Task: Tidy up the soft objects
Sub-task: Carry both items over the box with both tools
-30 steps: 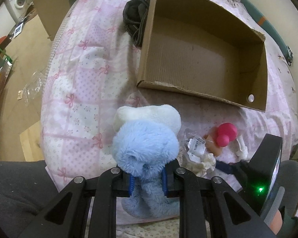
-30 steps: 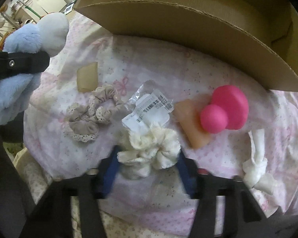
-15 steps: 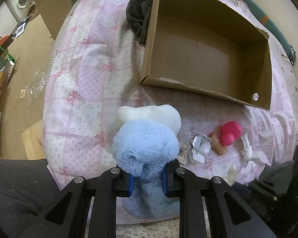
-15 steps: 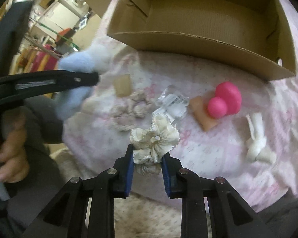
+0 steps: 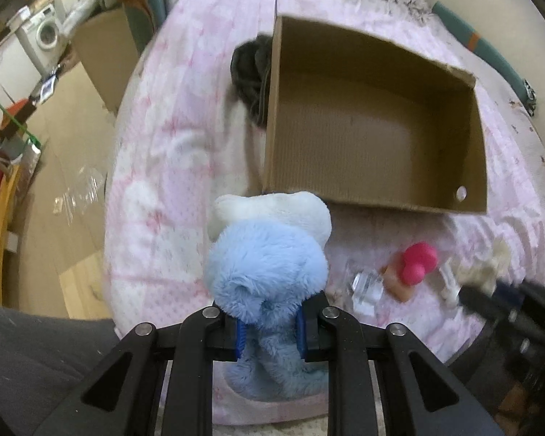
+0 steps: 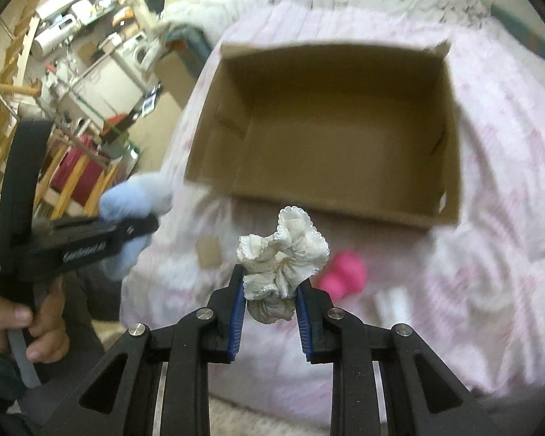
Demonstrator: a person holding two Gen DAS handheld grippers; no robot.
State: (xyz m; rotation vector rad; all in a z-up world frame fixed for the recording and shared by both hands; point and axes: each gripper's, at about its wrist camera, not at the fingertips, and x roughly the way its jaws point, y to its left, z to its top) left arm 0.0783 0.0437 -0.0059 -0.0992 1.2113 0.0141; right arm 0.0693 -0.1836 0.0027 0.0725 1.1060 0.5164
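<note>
Two claws—plush toy [image 5: 269, 272], scrunchie [image 6: 283, 254]—gripped.

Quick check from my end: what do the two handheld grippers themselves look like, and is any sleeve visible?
Both are matte black plastic linkages with silver rivet pins and blue ribbed pads inside the fingertips. The left gripper carries pale lettering along its side, too blurred to read, in the right wrist view. The right gripper matches it. No sleeve is clearly visible.
</note>
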